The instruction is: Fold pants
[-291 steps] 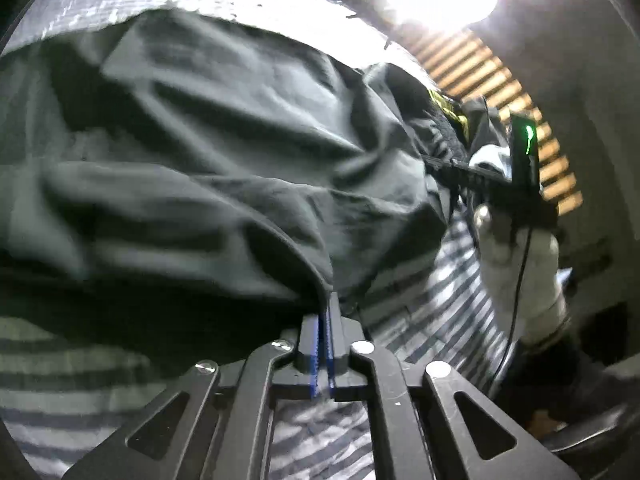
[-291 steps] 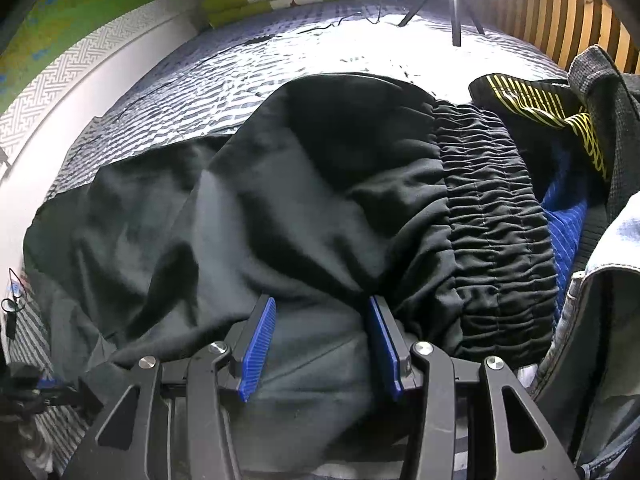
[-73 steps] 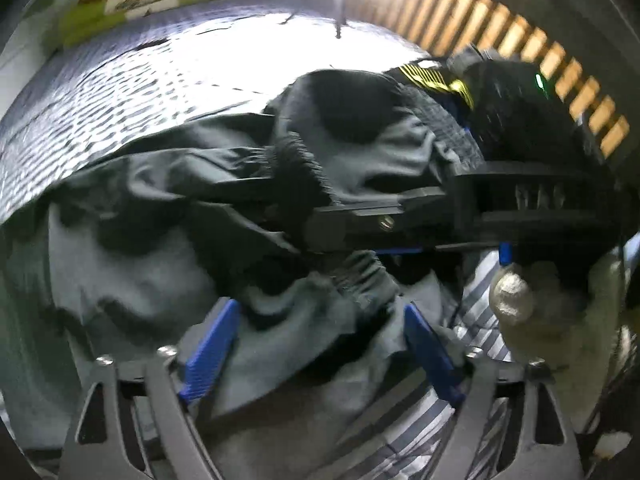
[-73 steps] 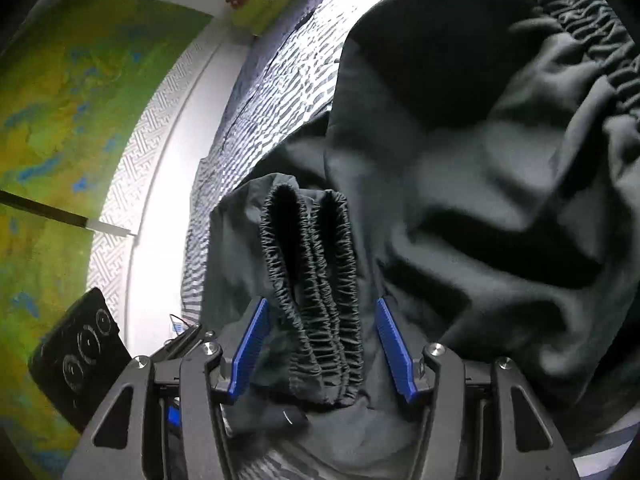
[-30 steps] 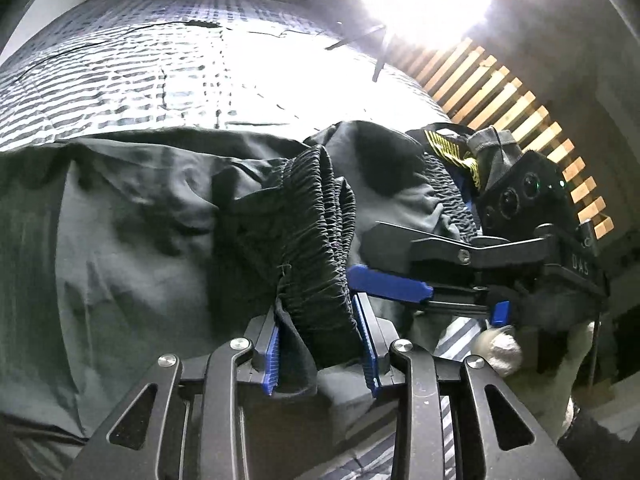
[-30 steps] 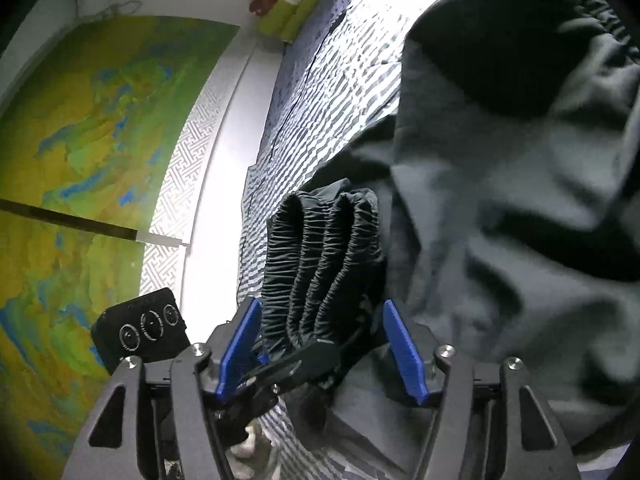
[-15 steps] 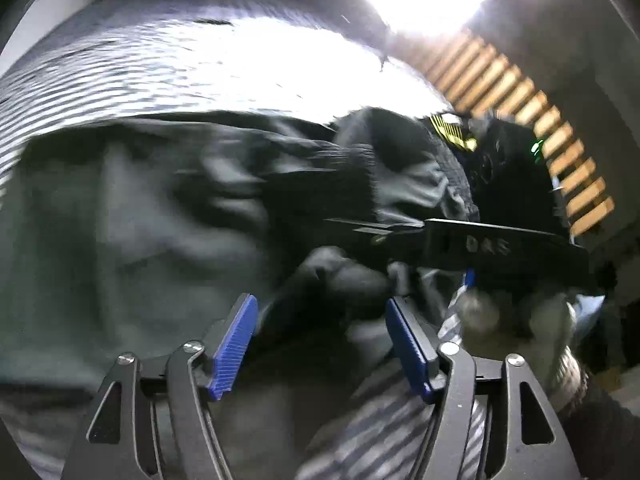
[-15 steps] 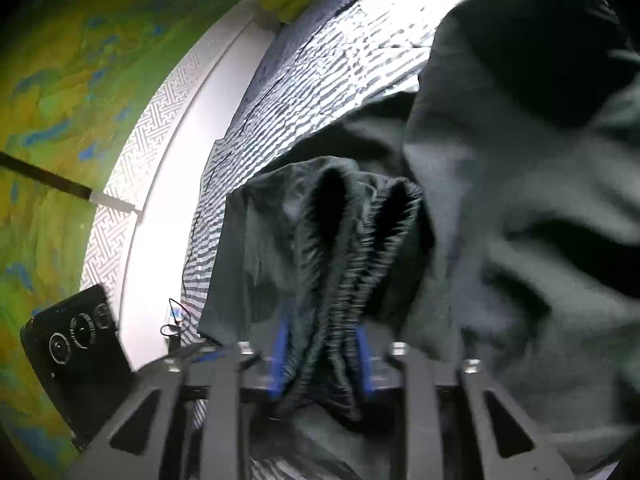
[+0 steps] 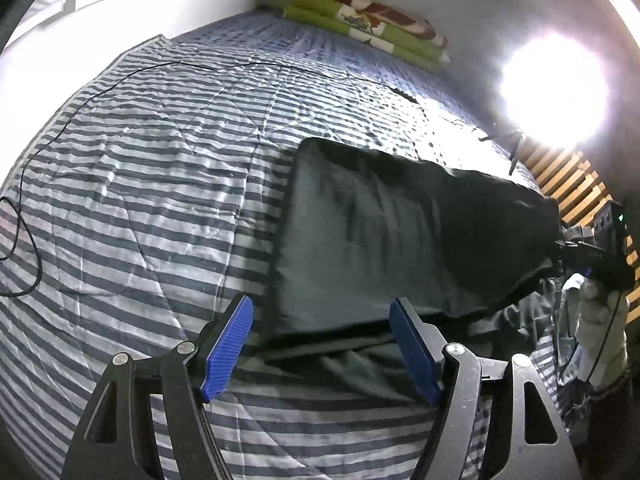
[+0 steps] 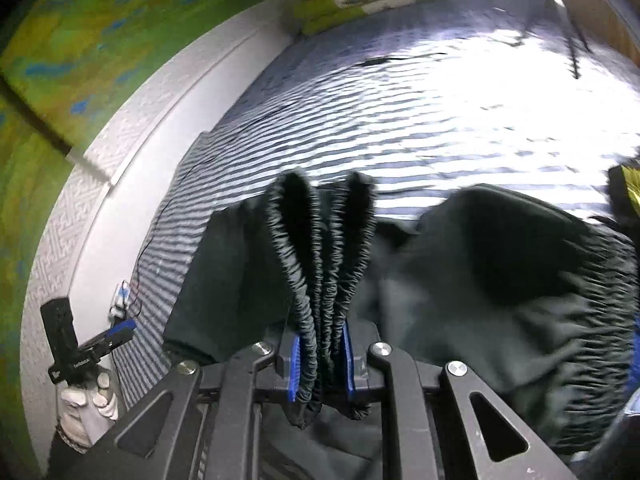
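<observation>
Dark grey pants [image 9: 384, 240] lie as a long band across the striped bed, stretched toward the right. My left gripper [image 9: 320, 344] hovers open just in front of the band's near edge, nothing between its blue pads. In the right wrist view my right gripper [image 10: 320, 360] is shut on the gathered elastic waistband [image 10: 320, 248], which stands up in two ribbed loops above the jaws. The rest of the pants [image 10: 500, 280] spreads to the right. The right gripper [image 9: 580, 240] shows far right in the left wrist view, and the left gripper [image 10: 96, 344] far left in the right wrist view.
The striped bedspread [image 9: 140, 180] spreads wide to the left, with a thin black cable [image 9: 28, 220] on it. Folded green and white bedding [image 9: 368, 28] lies at the far end. A bright lamp [image 9: 552, 92] glares at right. Other clothes [image 10: 628, 184] sit at the right edge.
My left gripper let go of the waistband, opened and drew back to the left. My right gripper shut on the bunched waistband and the pants are now pulled out straight.
</observation>
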`<action>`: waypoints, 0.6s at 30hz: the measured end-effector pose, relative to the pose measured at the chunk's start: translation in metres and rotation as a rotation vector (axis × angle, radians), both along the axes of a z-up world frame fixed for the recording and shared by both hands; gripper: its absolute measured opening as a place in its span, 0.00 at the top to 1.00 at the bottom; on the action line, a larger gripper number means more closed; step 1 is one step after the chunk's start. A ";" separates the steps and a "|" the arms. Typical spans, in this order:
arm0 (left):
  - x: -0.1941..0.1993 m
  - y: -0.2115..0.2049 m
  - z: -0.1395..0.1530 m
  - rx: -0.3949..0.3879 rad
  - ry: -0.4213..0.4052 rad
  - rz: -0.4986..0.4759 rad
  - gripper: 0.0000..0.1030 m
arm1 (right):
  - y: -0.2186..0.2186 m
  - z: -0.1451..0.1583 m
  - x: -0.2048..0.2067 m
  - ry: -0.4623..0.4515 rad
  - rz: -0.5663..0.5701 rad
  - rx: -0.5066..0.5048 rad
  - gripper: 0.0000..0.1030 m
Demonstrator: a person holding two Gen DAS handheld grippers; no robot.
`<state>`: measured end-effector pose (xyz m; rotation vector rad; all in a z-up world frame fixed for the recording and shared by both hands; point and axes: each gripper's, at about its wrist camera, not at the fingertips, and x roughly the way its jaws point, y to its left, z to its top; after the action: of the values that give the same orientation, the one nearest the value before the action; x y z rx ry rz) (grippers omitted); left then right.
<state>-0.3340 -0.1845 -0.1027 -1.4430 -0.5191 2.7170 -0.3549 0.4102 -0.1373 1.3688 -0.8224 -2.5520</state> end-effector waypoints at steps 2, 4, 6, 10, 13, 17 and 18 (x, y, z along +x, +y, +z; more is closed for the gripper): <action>-0.004 0.002 -0.002 -0.002 -0.002 -0.012 0.28 | 0.019 -0.010 0.008 -0.022 -0.042 -0.023 0.86; -0.012 0.013 -0.006 -0.006 -0.008 -0.034 0.28 | 0.034 -0.025 0.019 -0.053 -0.083 -0.081 0.86; -0.022 0.023 -0.011 -0.005 -0.020 -0.056 0.28 | 0.040 -0.038 0.026 -0.073 -0.101 -0.113 0.86; -0.043 0.049 -0.021 -0.010 -0.048 -0.103 0.28 | 0.049 -0.060 0.025 -0.126 -0.137 -0.075 0.85; -0.059 0.075 -0.019 -0.020 -0.052 -0.163 0.28 | 0.050 -0.056 0.028 -0.124 -0.113 -0.071 0.79; -0.093 0.105 -0.011 -0.036 -0.027 -0.231 0.28 | 0.066 -0.014 0.049 -0.012 -0.144 0.046 0.60; -0.101 0.110 -0.009 -0.036 -0.024 -0.241 0.28 | 0.077 -0.004 0.056 0.027 -0.175 0.066 0.52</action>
<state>-0.4355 -0.0741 -0.1121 -1.4423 -0.2770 2.5358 -0.2988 0.4877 -0.1411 1.3322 -0.8985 -2.7459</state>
